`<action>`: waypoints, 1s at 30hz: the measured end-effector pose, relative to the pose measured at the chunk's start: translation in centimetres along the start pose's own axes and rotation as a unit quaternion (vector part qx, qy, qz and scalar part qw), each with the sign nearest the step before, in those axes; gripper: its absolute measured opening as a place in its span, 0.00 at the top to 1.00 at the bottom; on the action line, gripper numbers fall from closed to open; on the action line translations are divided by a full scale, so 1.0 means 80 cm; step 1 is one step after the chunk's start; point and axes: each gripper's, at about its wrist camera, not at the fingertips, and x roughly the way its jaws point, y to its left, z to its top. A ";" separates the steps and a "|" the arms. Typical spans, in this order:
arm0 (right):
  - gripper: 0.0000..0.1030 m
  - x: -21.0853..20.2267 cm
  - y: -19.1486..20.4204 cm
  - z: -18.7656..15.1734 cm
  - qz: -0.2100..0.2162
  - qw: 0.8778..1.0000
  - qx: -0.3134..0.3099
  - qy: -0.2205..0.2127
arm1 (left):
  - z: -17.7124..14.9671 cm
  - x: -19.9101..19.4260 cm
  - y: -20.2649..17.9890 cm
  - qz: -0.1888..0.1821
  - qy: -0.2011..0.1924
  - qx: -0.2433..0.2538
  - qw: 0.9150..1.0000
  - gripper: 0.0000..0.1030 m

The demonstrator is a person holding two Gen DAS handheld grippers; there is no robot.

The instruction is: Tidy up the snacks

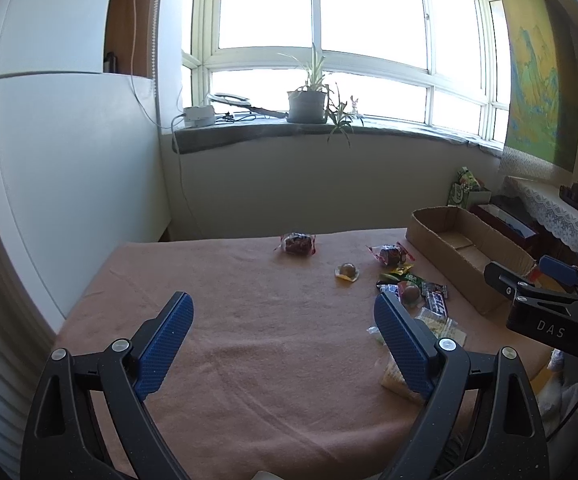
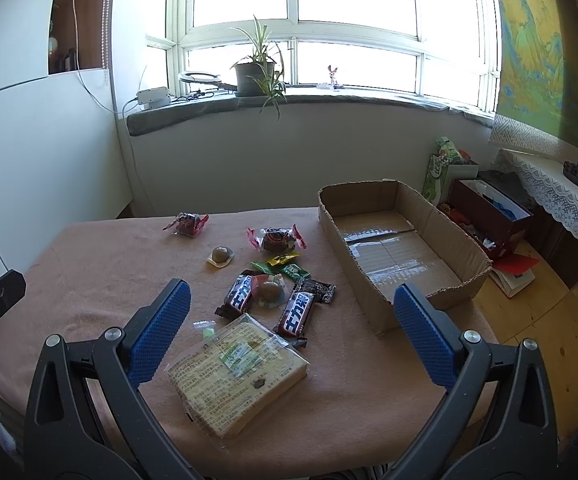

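I am holding my left gripper over the bare left part of the pinkish-brown cloth-covered table, its blue-padded jaws spread wide with nothing between them. Moving rightward, I am looking at the scattered snacks: a dark red cake in clear wrap near the far edge, a round brown jelly cup nearer, then a second red-wrapped cake, small green and yellow sachets, and two dark chocolate bars with white lettering flanking another jelly cup. Closest to me is lying the large flat pack of pale crackers in clear film, sitting between the spread, empty jaws of my right gripper. Farther right, the open, shallow brown cardboard box is waiting, apparently empty. I am judging the cracker pack the sensible first pick: I should be lowering the right jaws around its narrower side, squeezing gently so the crackers do not crack, and laying it flat against one box wall, leaving room for the small pieces. The left gripper should be keeping clear of the pile.
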 end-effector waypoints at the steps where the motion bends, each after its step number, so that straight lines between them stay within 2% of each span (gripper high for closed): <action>1: 0.00 0.000 0.000 0.000 0.000 1.000 0.000 0.000 | 0.000 0.001 -0.001 -0.001 0.004 0.000 1.000 0.11; 30: 0.00 0.008 -0.003 -0.015 0.008 1.000 -0.007 0.016 | -0.001 0.008 -0.015 -0.014 -0.009 0.014 1.000 0.11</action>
